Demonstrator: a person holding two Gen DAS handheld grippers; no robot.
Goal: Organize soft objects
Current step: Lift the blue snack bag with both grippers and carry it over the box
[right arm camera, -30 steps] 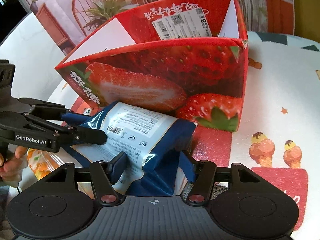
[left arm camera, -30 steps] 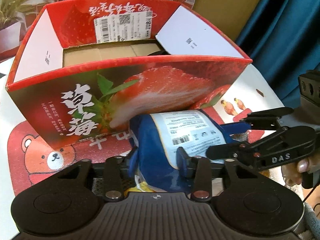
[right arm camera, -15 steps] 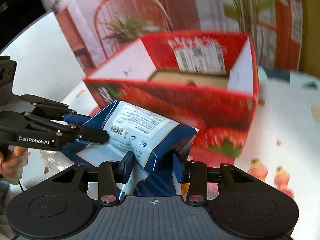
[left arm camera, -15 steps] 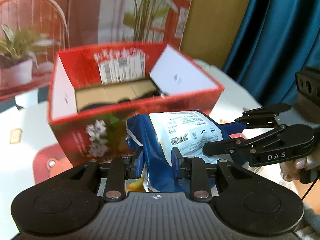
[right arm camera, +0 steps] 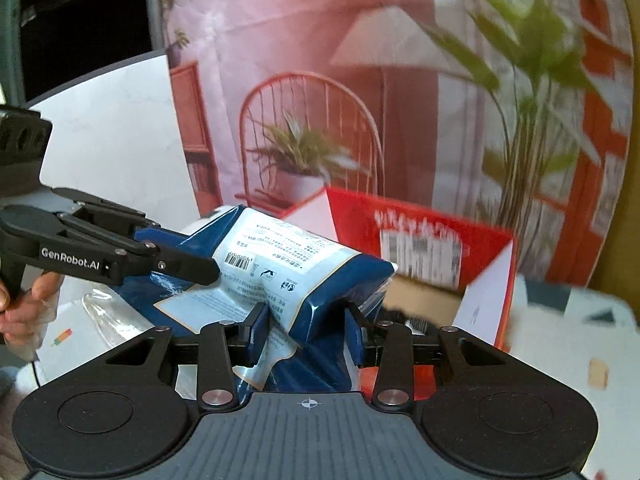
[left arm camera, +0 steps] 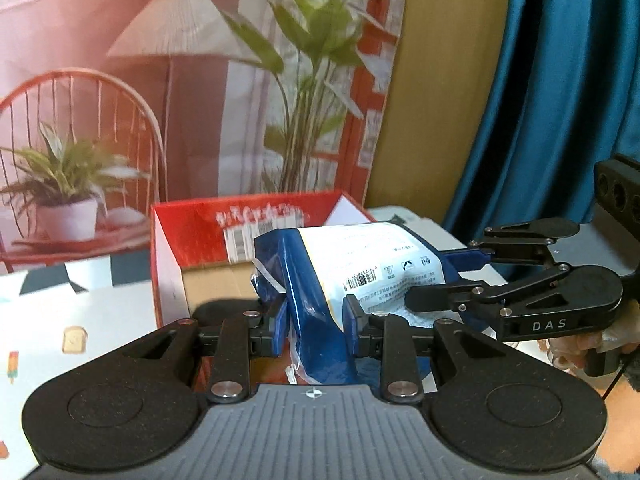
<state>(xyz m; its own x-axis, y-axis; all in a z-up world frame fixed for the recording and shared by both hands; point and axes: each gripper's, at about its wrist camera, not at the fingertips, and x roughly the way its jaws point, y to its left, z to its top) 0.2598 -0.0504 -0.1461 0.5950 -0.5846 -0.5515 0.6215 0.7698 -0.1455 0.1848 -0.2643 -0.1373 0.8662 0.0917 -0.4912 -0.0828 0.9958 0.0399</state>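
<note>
Left wrist view first: my left gripper (left arm camera: pixel 316 326) is clamped on the near end of the blue snack bag (left arm camera: pixel 320 292), the foil creased between its blue pads. My right gripper (right arm camera: pixel 306 326) pinches the bag's other end, pads pressed into the foil; both sets of jaws have just been closing on it. Between the two tools the bag hangs clear of the patterned tablecloth (left arm camera: pixel 48 320). Just beyond it sits the open red strawberry box (left arm camera: pixel 192 224), its brown cardboard floor showing. Farther back hangs a printed backdrop (left arm camera: pixel 160 100) with a chair, lamp and plants, and a teal curtain (left arm camera: pixel 540 100).
</note>
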